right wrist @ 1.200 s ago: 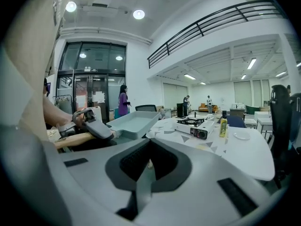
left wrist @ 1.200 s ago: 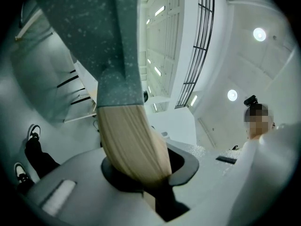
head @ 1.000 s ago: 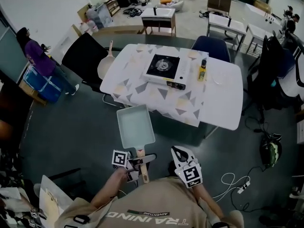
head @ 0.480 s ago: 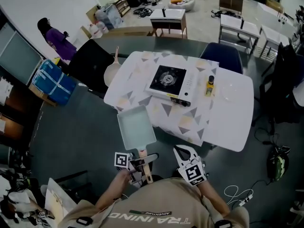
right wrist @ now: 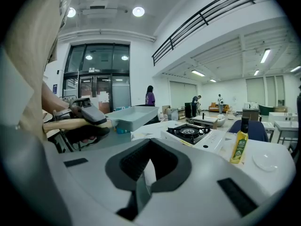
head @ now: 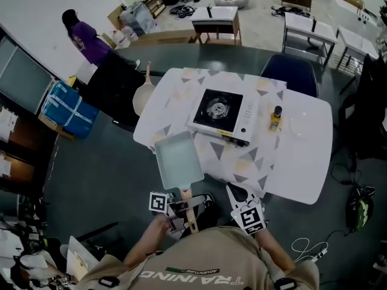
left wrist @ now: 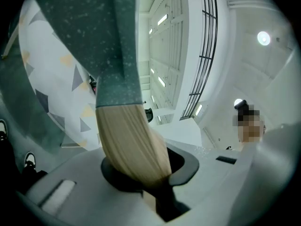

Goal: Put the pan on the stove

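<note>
**Wooden handle held on my left, stove up ahead**

From the head view, the pan (head: 178, 160) hangs in the air at the near edge of the surface (head: 302, 162), not yet over it. Its long axis runs from the handle (head: 189, 213) at my body straight out towards the far side. My left gripper (head: 175, 209) holds that handle. My right gripper (head: 242, 199) hangs just beside it, carrying nothing. The stove (head: 221, 115) sits farther out and a little to the right of the pan, with an oil bottle (head: 276, 118) at its right.

In the left gripper view, my fingers (left wrist: 186, 166) are clamped on the pale wood of the handle (left wrist: 129, 140). The pan's speckled green underside (left wrist: 94, 32) rises away above them.

In the right gripper view, my fingers (right wrist: 174, 168) stand together with nothing between them. Beyond them the pan (right wrist: 134, 117) shows at the left, and the stove (right wrist: 190, 132) and bottle (right wrist: 240, 142) lie ahead.

As I judge it, the carry is mine on the left: forward along the pan's own axis, then slightly rightward, to bring it over the burner.
</note>
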`<state>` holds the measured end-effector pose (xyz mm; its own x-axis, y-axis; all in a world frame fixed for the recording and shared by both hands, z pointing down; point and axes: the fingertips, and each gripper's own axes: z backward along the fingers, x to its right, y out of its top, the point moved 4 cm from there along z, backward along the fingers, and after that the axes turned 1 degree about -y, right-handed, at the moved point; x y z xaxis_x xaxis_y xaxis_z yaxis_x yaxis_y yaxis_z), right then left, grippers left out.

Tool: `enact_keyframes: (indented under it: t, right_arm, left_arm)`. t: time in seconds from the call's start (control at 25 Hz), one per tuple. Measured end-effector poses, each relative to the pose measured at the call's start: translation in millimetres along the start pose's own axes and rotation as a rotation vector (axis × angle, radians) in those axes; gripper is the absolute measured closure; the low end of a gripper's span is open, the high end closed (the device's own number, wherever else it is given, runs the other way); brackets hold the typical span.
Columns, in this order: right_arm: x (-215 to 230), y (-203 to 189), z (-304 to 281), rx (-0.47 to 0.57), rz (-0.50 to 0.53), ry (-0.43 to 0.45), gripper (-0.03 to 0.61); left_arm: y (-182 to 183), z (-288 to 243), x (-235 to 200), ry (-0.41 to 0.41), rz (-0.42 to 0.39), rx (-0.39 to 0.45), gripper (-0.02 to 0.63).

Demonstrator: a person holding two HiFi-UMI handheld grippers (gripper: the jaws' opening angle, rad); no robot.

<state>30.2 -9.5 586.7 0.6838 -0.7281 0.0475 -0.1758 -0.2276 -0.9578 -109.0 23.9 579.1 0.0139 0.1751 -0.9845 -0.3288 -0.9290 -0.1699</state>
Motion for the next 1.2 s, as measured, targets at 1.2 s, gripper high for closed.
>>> enact_keyframes:
  t: [1.2]
  right_arm:
    - [66.5,50.6,-134.9,-0.014,-0.074,-0.333,0.58]
  left_arm:
    - [209.3,5.2,-67.6,-0.084,0.053,-0.274,0.537]
